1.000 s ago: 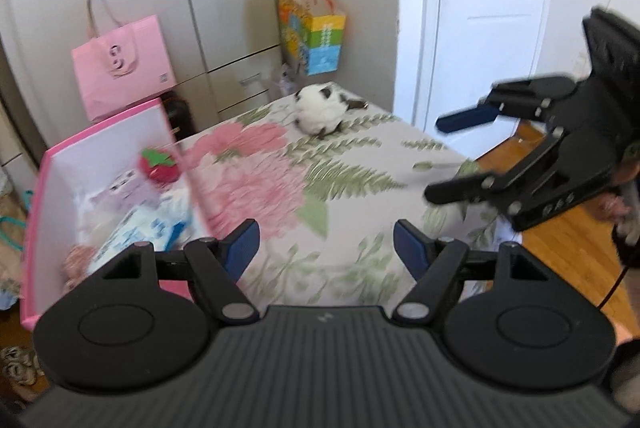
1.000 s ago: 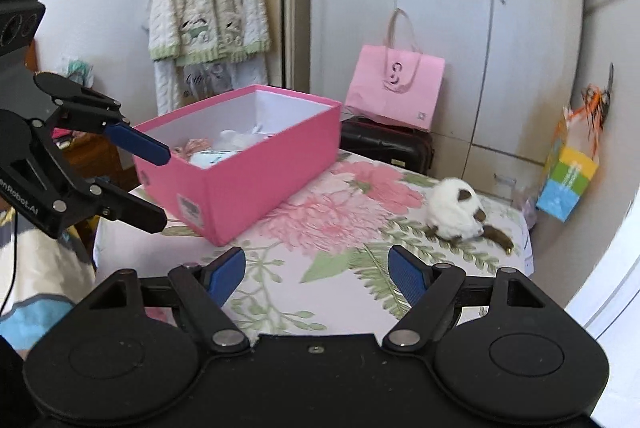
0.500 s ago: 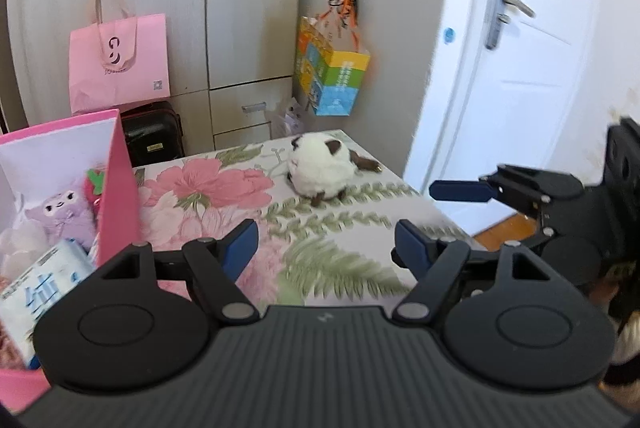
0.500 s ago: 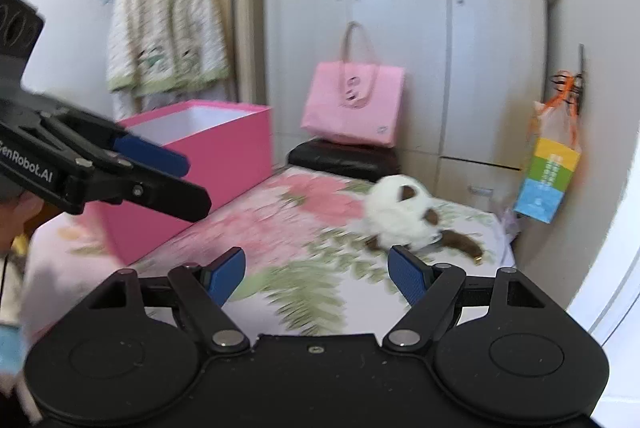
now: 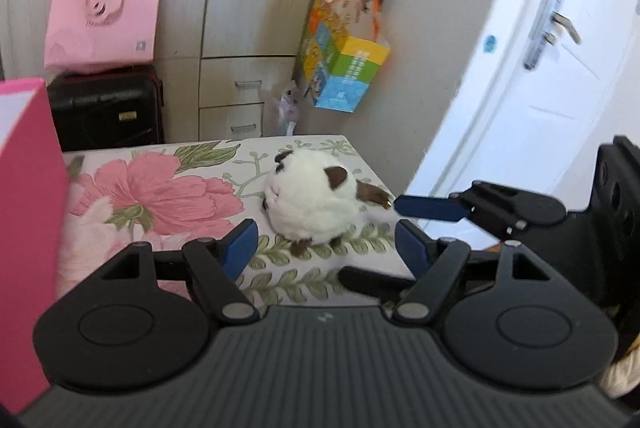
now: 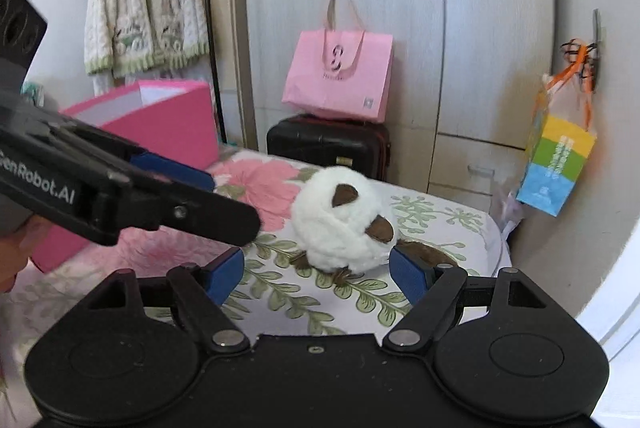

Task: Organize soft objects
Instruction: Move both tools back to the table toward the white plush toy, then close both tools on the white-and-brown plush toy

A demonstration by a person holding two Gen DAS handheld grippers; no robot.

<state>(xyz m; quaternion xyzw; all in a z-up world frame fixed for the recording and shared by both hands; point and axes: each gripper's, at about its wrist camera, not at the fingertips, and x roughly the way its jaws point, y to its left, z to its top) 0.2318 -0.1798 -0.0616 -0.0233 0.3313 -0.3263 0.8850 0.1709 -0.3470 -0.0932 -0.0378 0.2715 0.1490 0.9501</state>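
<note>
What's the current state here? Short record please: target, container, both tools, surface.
target: white and brown plush toy, lying on the table, not held
container: pink box, open top, standing on the table to the left of the toy
left tool: open, empty, just short of the toy
right tool: open, empty, toy partly between its fingertips; contact cannot be told
surface: table with floral cloth
background: pink paper bag sitting on a black suitcase
</note>
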